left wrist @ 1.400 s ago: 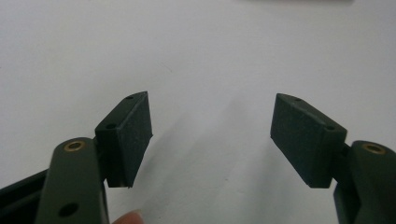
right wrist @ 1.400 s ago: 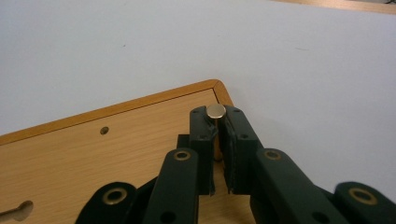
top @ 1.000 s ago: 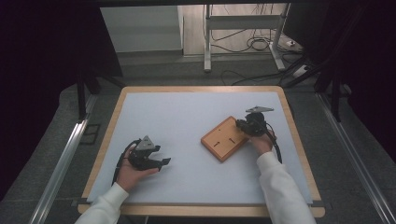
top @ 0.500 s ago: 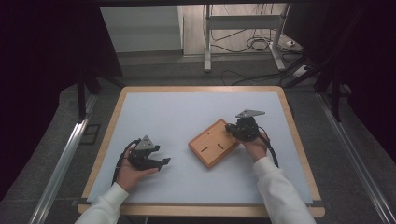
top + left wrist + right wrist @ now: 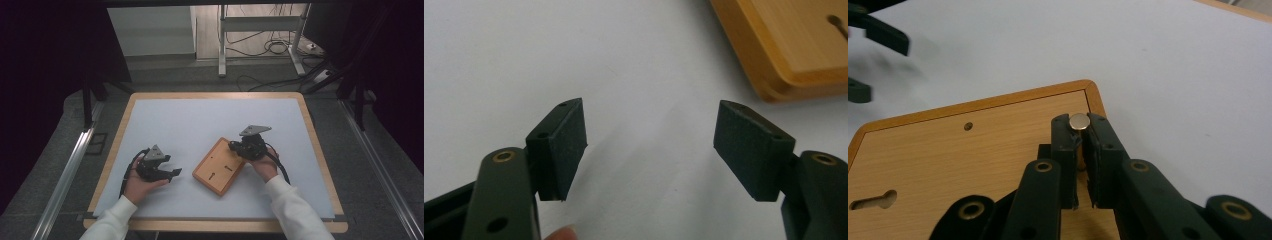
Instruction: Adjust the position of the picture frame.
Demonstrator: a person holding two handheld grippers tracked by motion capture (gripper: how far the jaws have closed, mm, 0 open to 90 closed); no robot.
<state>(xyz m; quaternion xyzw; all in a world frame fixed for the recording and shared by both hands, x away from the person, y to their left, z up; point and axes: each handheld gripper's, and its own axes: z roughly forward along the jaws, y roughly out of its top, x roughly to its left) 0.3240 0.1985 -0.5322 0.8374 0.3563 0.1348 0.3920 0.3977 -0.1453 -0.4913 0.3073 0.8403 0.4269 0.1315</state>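
So the right gripper (image 5: 1079, 131) pinches a small metal peg (image 5: 1078, 121) on the wooden board (image 5: 973, 150), while the left gripper (image 5: 651, 145) sits spread wide, the board's corner just ahead.

You work at a wood-edged table (image 5: 320, 150) with a pale top. Far behind it stands a metal frame (image 5: 260, 25), with cables (image 5: 272, 47) on the grey floor (image 5: 190, 70).

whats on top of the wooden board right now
The right hand-held gripper sits over the wooden board, jaws shut on a small round metal peg near one corner. A keyhole slot and a small hole show; the peg's base is hidden.
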